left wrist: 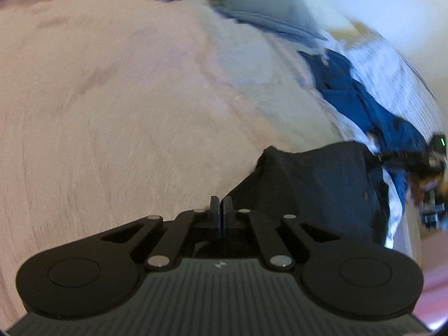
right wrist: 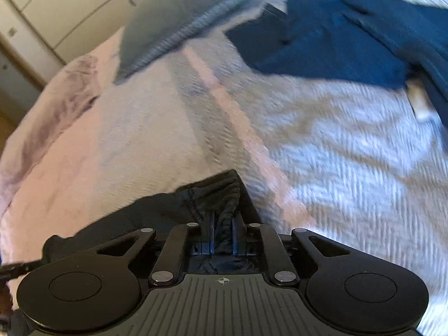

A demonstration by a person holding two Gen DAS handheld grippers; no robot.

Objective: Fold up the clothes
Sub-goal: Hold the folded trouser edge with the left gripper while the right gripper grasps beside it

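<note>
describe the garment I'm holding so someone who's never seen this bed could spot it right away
On the bed's white textured blanket, look nearest the camera: the black garment is pinched in both tongs, right tongs and left tongs. Unlike the blue clothes lying farther back near the grey pillow, it is black and is the only piece being gripped.

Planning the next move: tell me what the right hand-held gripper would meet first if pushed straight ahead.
Its fingers already clamp the black garment. Straight ahead, the right hand-held gripper would probably meet the white textured bedspread first; the blue garment lies further off. Depth is unclear.
</note>
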